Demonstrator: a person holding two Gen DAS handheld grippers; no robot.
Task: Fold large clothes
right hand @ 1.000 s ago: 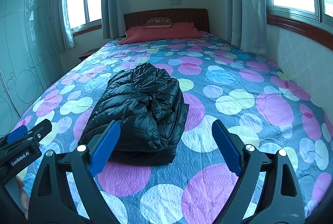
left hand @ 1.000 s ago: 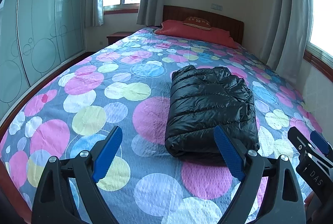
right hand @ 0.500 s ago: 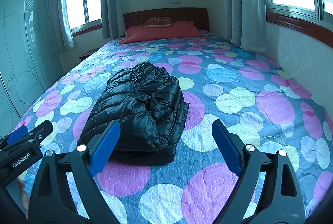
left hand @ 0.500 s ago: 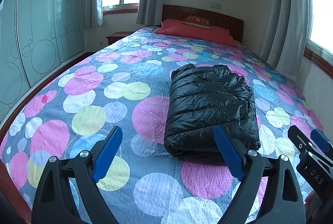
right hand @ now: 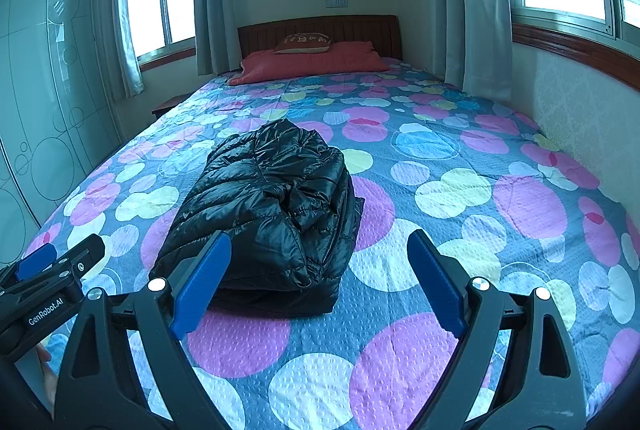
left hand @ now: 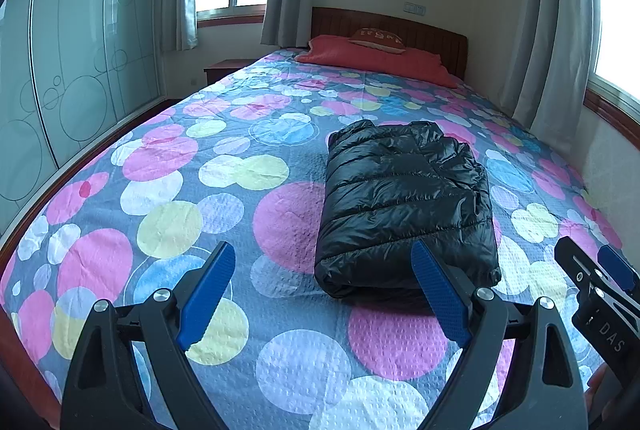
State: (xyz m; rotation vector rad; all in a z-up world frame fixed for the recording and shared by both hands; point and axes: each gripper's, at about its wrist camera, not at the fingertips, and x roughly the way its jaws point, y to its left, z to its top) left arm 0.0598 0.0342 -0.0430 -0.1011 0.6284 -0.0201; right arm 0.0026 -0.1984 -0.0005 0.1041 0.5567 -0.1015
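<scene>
A black puffer jacket (left hand: 404, 202) lies folded into a compact rectangle on the bed, its near edge toward me; it also shows in the right wrist view (right hand: 272, 214). My left gripper (left hand: 324, 290) is open and empty, held above the bedspread just short of the jacket's near left corner. My right gripper (right hand: 320, 282) is open and empty, in front of the jacket's near right corner. Each gripper shows at the edge of the other's view: the right one (left hand: 600, 294) and the left one (right hand: 48, 278).
The bed (left hand: 168, 214) has a spotted grey, pink and yellow cover, with a red pillow (left hand: 372, 60) and wooden headboard (left hand: 436, 38) at the far end. A glass wardrobe (left hand: 72, 62) stands left, a wall (right hand: 580, 114) and curtained windows right.
Both grippers have drawn back and up a very little; the jacket looks slightly farther away. Nothing was taken hold of or let go.
</scene>
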